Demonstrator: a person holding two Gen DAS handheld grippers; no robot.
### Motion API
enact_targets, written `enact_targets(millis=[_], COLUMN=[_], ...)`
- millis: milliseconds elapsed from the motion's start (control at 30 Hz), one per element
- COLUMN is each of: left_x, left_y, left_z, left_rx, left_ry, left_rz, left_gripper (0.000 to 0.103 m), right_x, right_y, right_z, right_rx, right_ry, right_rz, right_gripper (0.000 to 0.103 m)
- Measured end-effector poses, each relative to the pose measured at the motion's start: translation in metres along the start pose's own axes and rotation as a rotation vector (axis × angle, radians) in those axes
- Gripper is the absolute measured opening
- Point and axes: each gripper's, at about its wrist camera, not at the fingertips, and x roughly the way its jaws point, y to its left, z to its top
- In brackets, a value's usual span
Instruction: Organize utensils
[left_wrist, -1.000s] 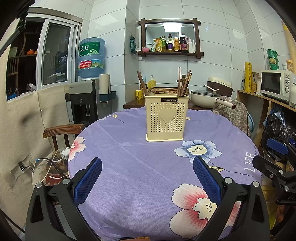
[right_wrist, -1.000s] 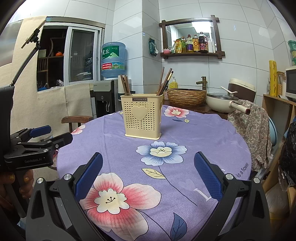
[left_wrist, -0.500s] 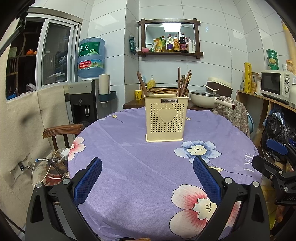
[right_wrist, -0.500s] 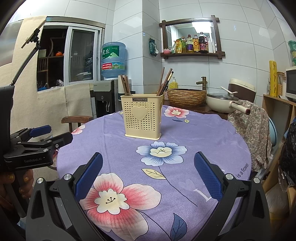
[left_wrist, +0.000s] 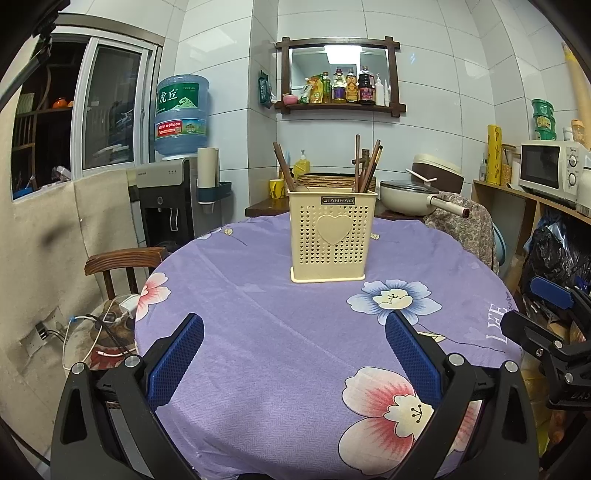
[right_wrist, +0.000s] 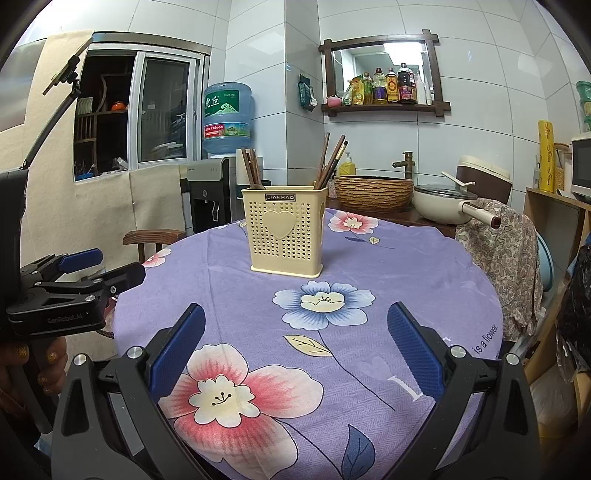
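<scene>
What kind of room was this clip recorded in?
Most likely a home kitchen with a dining corner. A microwave sits on a side shelf, sauce bottles line a wall shelf on white tile, and a utensil holder with chopsticks stands on a round table under a floral cloth.

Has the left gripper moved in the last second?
No. From its own camera, the holder sits at the same spot against the mirror shelf, so the left gripper has stayed put, open.
</scene>
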Motion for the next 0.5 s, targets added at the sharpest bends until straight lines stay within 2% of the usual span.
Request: enact_targets(millis=[500], left_x=[-0.0005], left_y=[0.0021], left_z=[-0.0013], left_rx=[0.0], left_ry=[-0.003], left_rz=[-0.003], left_gripper=[0.097], right_x=[-0.0002], right_y=[-0.0006], right_z=[0.0002], right_rx=[-0.002], right_ry=[0.001], right_rz=[0.003], right_gripper=[0.097])
